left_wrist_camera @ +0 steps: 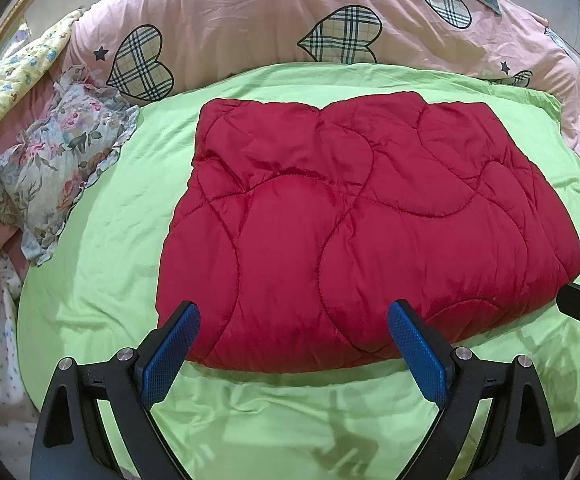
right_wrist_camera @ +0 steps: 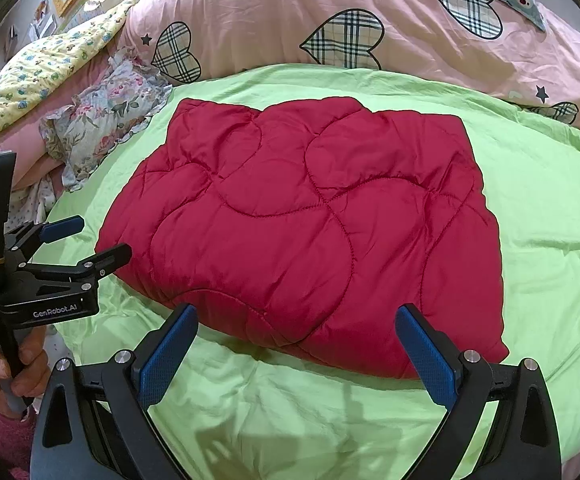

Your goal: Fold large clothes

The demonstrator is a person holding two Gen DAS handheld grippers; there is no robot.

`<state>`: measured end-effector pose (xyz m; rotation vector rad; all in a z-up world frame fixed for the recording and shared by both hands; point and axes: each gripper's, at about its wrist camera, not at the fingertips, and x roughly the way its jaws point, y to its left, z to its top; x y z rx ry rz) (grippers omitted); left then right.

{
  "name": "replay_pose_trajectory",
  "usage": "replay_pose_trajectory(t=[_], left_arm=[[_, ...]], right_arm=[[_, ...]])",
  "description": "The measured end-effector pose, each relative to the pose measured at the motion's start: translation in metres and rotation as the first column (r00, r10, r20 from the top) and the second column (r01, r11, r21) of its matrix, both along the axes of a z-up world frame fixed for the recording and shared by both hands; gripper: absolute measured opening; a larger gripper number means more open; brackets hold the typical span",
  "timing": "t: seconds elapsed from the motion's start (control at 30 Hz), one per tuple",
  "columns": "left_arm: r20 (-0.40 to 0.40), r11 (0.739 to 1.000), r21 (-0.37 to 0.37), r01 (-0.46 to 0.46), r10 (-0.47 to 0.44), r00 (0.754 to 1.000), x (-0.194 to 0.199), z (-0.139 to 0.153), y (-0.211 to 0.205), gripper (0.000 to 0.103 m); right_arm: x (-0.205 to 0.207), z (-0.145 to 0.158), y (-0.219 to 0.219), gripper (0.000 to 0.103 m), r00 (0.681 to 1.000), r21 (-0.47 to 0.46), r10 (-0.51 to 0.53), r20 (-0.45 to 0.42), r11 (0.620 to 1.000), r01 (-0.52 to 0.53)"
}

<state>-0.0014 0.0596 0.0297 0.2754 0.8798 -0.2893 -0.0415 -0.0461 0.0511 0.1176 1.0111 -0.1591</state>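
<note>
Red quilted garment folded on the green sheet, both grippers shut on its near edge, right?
Not quite. The red quilted garment does lie folded on the green sheet, but both wrist views show the left gripper and right gripper open, holding nothing.

"GenRobot.AI" stands in white on the left tool point(right_wrist_camera: 89, 240) body.

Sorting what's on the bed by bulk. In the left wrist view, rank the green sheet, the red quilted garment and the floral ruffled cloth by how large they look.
1. green sheet, spreading well past everything lying on it.
2. red quilted garment, folded in the middle.
3. floral ruffled cloth, at the left edge; fisheye shrinkage there may understate it.
</note>
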Motion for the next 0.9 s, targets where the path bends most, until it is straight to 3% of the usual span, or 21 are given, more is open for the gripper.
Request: replay_pose_trajectory(t=[0.9], left_arm=[[0.029, 1.0, 0.006, 0.0, 0.0, 1.0, -0.0005, 0.0022, -0.0024, 0.096]], right_arm=[[0.0046, -0.0027, -0.0007, 0.1, 1.0, 0.006, -0.005, -0.002, 1.0, 0.005]])
